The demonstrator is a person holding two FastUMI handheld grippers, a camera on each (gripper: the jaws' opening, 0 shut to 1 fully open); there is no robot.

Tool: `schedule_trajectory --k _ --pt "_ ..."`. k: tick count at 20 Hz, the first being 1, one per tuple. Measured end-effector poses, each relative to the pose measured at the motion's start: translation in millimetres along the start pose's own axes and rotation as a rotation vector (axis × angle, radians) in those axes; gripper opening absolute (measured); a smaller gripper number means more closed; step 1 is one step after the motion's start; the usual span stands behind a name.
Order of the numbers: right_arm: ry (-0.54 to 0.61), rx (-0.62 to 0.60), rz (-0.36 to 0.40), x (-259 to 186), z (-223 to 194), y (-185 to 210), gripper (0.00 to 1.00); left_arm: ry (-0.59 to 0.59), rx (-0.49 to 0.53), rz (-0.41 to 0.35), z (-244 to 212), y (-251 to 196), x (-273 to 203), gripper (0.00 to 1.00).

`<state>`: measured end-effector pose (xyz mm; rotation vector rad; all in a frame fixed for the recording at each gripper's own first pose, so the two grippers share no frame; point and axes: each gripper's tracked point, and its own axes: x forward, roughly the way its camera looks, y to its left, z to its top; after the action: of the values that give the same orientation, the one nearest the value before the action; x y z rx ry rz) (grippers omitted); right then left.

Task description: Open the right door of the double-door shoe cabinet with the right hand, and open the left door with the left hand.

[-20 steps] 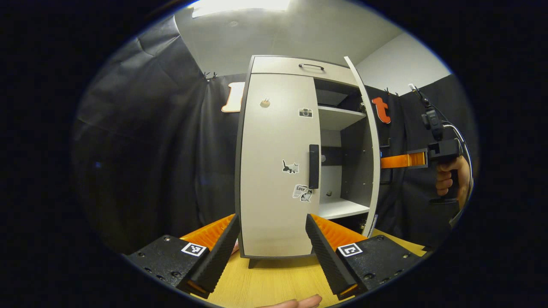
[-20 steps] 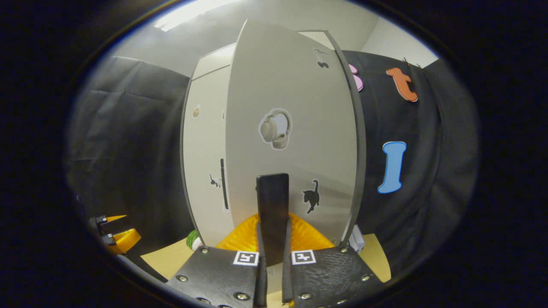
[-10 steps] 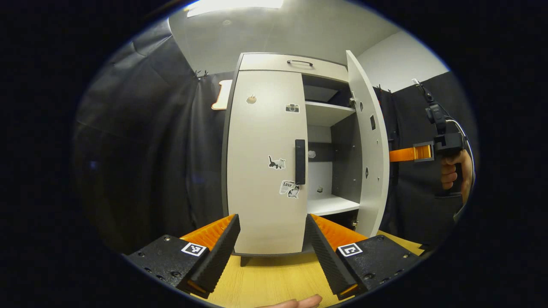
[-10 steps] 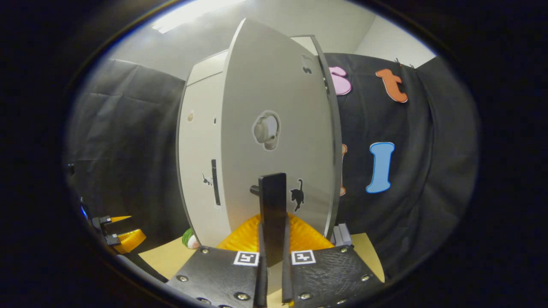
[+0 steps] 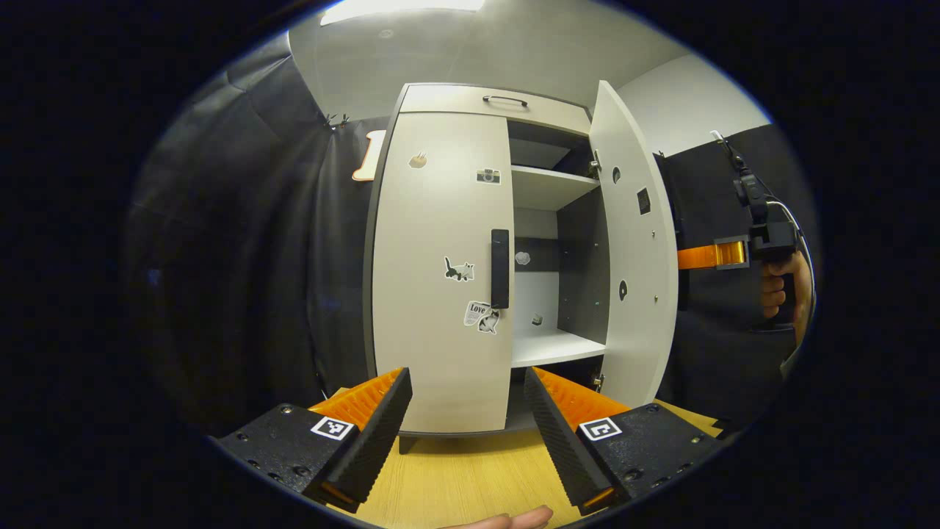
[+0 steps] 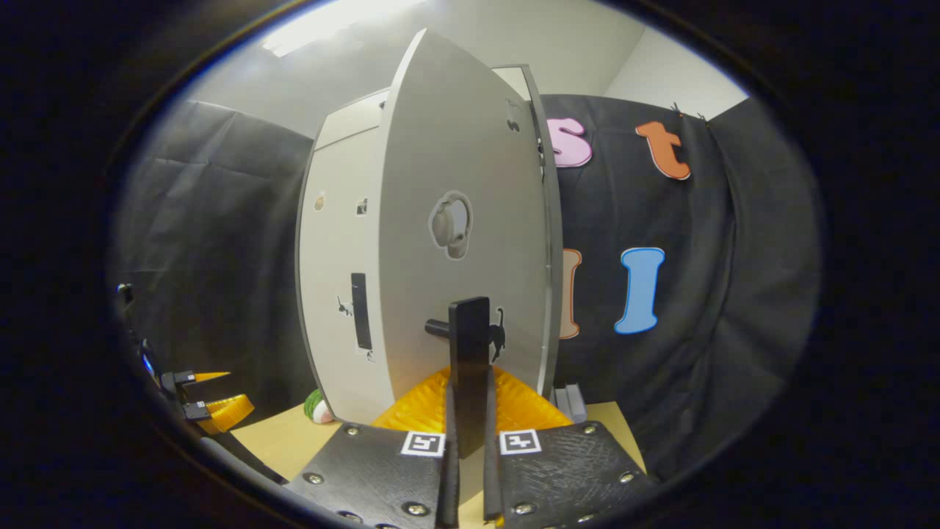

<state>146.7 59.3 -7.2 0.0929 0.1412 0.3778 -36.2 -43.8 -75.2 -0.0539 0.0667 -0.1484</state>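
The pale shoe cabinet stands on the table ahead. Its left door [image 5: 440, 272] is closed, and the black handle [image 5: 500, 268] on it is untouched. My left gripper [image 5: 466, 422] is open, low in front of that door and well short of it. The right door [image 5: 633, 242] stands swung out, baring white shelves [image 5: 547, 347] inside. In the right gripper view, my right gripper [image 6: 468, 415] is shut on the right door's black handle [image 6: 470, 345], against the door's outer face [image 6: 463, 220]. A hand [image 5: 778, 290] holds that gripper [image 5: 705, 256] behind the open door.
The cabinet rests on a wooden tabletop [image 5: 455, 485]. A drawer with a thin handle [image 5: 505, 99] tops it. A small green and white object [image 6: 317, 408] lies by the cabinet's foot, and a grey piece [image 6: 569, 402] lies behind the open door. Black cloth walls stand close around.
The right door has swung wider, pulled by my right gripper on its handle, showing more of the shelves. My left gripper has stayed open and drifted slightly towards the cabinet.
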Motion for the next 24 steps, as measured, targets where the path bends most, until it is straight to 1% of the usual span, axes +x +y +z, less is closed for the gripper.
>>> schedule_trajectory --k 1,2,6,7,8,9,10,11,12,13,14,16,18,20,22,24 --pt "-0.001 -0.007 -0.018 -1.7 0.4 -6.2 0.13 0.001 0.0 -0.001 -0.5 -1.8 -0.3 0.99" --pt "-0.004 -0.017 -0.036 -2.2 0.5 -11.5 0.13 0.002 0.0 -0.003 -1.4 -3.0 0.5 0.96" --pt "-0.016 -0.043 -0.139 -14.8 2.1 -56.1 0.12 -0.011 0.007 -0.012 -0.7 -8.9 3.4 0.96" --pt "-0.021 -0.03 -0.162 -11.9 1.2 -70.8 0.05 -0.01 0.009 -0.011 -1.0 -10.1 5.4 0.96" --pt "-0.028 -0.02 -0.18 -15.0 0.5 -83.2 0.05 -0.005 0.011 -0.011 -2.3 -11.6 6.5 0.95" --pt "-0.032 0.025 -0.136 -12.9 0.2 -84.9 0.0 0.001 0.01 -0.008 -4.0 -12.4 8.4 0.96" --pt "-0.031 0.086 -0.072 -12.0 2.1 -79.5 0.01 0.008 0.01 -0.007 -5.9 -12.1 10.2 0.96" --pt "-0.031 0.121 -0.061 -5.8 -0.3 -80.2 0.05 0.016 0.012 -0.005 -7.6 -13.3 11.5 0.95" --pt "-0.035 0.122 -0.058 -4.6 -0.1 -83.0 0.05 0.023 0.013 -0.002 -10.1 -16.1 12.6 0.95" --pt "-0.037 0.099 -0.063 -4.4 -2.0 -84.6 0.05 0.031 0.014 0.0 -11.7 -17.0 13.2 0.96" --pt "-0.044 0.076 -0.086 -7.8 -2.3 -87.1 0.05 0.035 0.015 0.0 -13.0 -15.5 14.4 0.96" --pt "-0.038 0.051 -0.083 -5.7 -4.6 -80.6 0.05 0.04 0.02 0.004 -13.8 -17.9 16.9 0.96" --pt "-0.025 0.039 -0.114 -5.3 -9.6 -85.8 0.05 0.042 0.025 0.009 -13.5 -16.4 18.7 0.96" --pt "-0.006 0.045 -0.095 -4.6 -16.4 -81.4 0.05 0.042 0.034 0.015 -11.9 -15.2 21.2 0.96" --pt "-0.021 0.04 -0.099 -6.0 -16.8 -83.3 0.05 0.035 0.043 0.022 -8.0 -14.2 25.2 0.96" --pt "-0.026 0.039 -0.145 -7.6 -19.7 -91.2 0.05 0.04 0.048 0.038 -5.6 -8.9 31.0 0.95"
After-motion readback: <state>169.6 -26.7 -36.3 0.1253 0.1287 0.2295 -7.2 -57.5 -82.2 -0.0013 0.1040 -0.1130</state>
